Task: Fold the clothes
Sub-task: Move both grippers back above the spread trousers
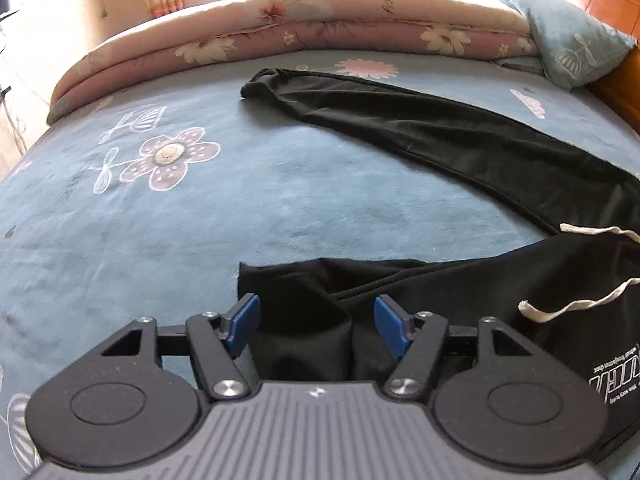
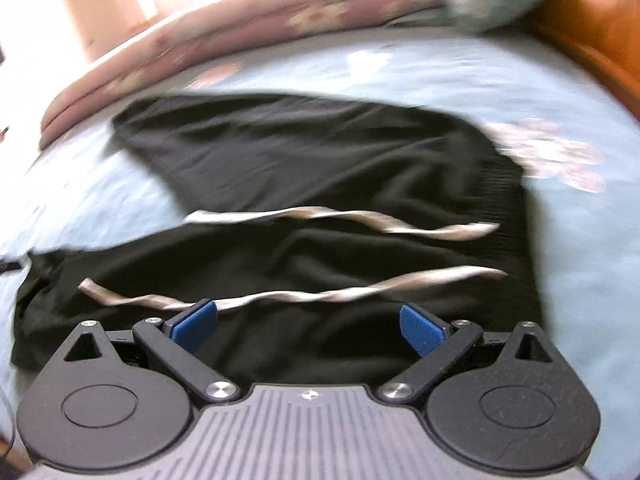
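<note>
A: Where do the black soft-fabric trousers (image 1: 460, 148) lie?

B: Spread flat on the blue bedsheet with printed flowers (image 1: 160, 220). In the left wrist view one leg runs from the far centre toward the near right, and the other leg lies near, its cuff end directly ahead of the gripper. In the right wrist view the ribbed waistband (image 2: 504, 208) sits to the right, and two cream drawstring cords (image 2: 340, 216) trail leftward across the cloth.

A: State of the left gripper (image 1: 316, 326)?

B: Released. Its blue pads (image 1: 244, 324) stand apart on either side of the near leg's folds, and nothing is gripped between them.

A: And the right gripper (image 2: 308, 326)?

B: Also released. Its blue pads (image 2: 420, 330) are spread wide over the trousers near the waist, with the nearer cord passing just beyond the left pad. This view is blurred, so whether the pads touch the cloth cannot be told.

A: What surrounds the garment?

B: A folded pink floral quilt (image 1: 260, 36) along the far edge of the bed, a light blue pillow (image 1: 568, 44) at the far right, and an orange-brown wooden headboard (image 2: 592, 36) on the right.
</note>
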Tool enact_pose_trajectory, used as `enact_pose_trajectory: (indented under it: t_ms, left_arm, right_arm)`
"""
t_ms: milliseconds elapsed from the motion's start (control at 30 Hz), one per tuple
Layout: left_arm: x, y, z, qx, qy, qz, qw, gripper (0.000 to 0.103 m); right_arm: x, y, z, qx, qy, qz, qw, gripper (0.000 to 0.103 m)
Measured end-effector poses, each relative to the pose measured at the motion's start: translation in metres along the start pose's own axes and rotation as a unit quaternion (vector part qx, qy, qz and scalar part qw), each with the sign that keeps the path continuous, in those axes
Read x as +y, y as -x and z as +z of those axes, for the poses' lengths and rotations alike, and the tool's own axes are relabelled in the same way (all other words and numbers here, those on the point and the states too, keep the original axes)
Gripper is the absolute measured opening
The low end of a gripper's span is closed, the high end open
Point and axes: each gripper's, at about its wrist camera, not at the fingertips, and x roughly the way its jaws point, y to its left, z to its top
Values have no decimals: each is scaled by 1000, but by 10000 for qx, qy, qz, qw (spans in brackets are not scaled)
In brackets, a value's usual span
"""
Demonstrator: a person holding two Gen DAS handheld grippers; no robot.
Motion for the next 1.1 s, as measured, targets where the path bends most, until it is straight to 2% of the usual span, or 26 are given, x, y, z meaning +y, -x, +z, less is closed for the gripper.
enact_pose_trajectory:
  t_ms: [167, 233, 333, 467, 633, 767, 900, 1000, 1100]
  left_arm:
    - [10, 13, -14, -88, 146, 46, 9998, 66]
    - [13, 16, -23, -82, 181, 101, 9998, 66]
    - [18, 20, -38, -94, 229, 199, 9995, 66]
    - [23, 31, -63, -246, 217, 285, 9991, 66]
    - [22, 43, -96, -444, 196, 128, 9987, 66]
    - [14, 51, -118, -592, 266, -212, 9977, 66]
    - [-2, 60, -141, -709, 273, 150, 9970, 67]
    - [-13, 76, -161, -928, 369, -157, 9949, 73]
    - [-19, 87, -177, -984, 557, -370, 9929, 73]
  right_arm:
    - [-59, 32, -22, -249, -1101, -845, 9900, 97]
    - [-72, 39, -33, -274, -1447, -898, 9850, 97]
    - [-67, 44, -46, -377, -1449, -691, 9863, 97]
    - [-35, 42, -60, -485, -957, -73, 9942, 97]
    - [-2, 32, -75, -543, -297, 547, 9966, 97]
    - [21, 27, -88, -646, 85, 1057, 9923, 97]
    - [39, 26, -106, -822, 467, 1077, 9897, 97]
    - [32, 37, -121, -961, 328, 1074, 9890, 97]
    - [14, 53, -130, -1056, 98, 943, 9899, 97]
